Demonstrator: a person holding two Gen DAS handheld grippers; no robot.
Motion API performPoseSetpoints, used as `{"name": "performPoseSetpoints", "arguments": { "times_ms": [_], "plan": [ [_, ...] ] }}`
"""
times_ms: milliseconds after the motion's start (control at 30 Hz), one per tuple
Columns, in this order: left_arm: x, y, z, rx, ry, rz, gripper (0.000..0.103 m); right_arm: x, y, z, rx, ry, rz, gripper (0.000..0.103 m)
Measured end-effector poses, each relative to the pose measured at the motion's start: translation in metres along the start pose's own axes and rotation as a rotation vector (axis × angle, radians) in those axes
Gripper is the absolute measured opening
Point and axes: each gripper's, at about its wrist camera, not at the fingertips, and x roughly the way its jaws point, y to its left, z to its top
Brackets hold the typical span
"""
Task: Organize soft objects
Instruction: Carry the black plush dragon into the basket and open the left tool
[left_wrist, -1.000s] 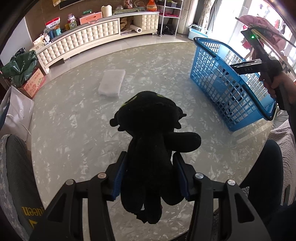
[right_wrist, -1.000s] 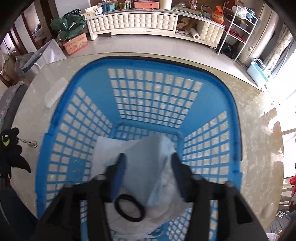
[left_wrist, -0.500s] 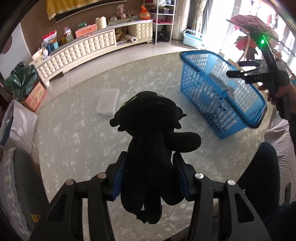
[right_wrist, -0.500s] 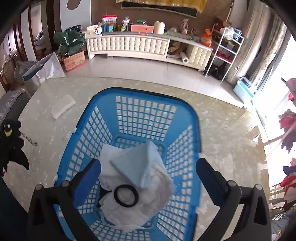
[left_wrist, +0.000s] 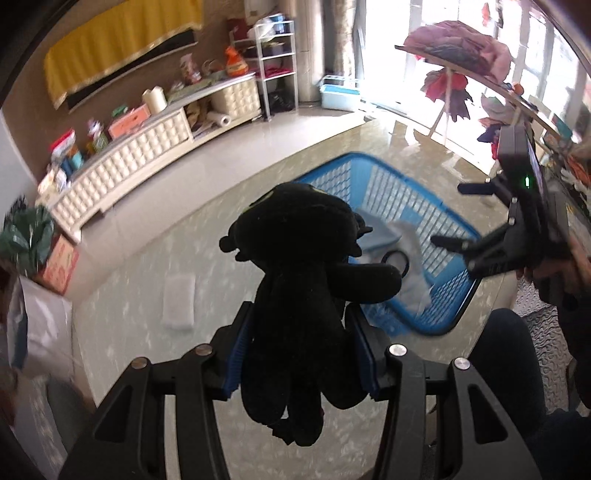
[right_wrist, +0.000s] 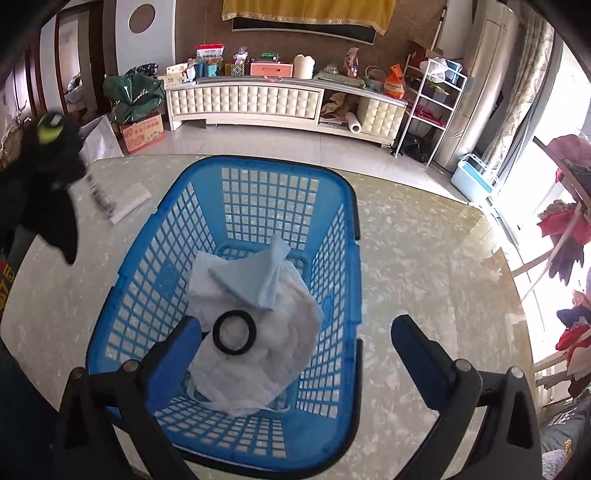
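My left gripper (left_wrist: 301, 350) is shut on a black plush toy (left_wrist: 295, 280) and holds it in the air beside the blue basket (left_wrist: 448, 319). The toy also shows at the left of the right wrist view (right_wrist: 48, 177). My right gripper (right_wrist: 295, 343) is open and empty above the basket (right_wrist: 147, 236); it shows in the left wrist view (left_wrist: 458, 218). In the basket lie a white cloth (right_wrist: 258, 354), a light blue cloth (right_wrist: 258, 277) and a black ring (right_wrist: 234, 332). A white folded cloth (left_wrist: 179, 299) lies on the table (right_wrist: 424, 295), and in the right wrist view (right_wrist: 129, 201).
The marble-patterned table's edge runs close behind the basket. Beyond it stand a white cabinet (right_wrist: 251, 101), a wire shelf (right_wrist: 432, 107), a cardboard box (right_wrist: 142, 131) and a clothes rack (left_wrist: 458, 66) by the window.
My left gripper has lifted and swung the plush toy right, toward the basket. My right gripper has opened, let go of the cloths into the basket and pulled up and back.
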Motion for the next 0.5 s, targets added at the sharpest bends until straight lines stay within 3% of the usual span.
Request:
{"name": "performPoseSetpoints", "arguments": {
  "times_ms": [233, 500],
  "plan": [
    [0.014, -0.031, 0.047, 0.119, -0.016, -0.013, 0.047, 0.002, -0.014, -0.007, 0.056, -0.008, 0.008, 0.103],
    [0.063, -0.063, 0.081, 0.227, 0.016, -0.036, 0.047, 0.013, -0.030, -0.012, 0.098, 0.004, 0.005, 0.103]
  ]
}}
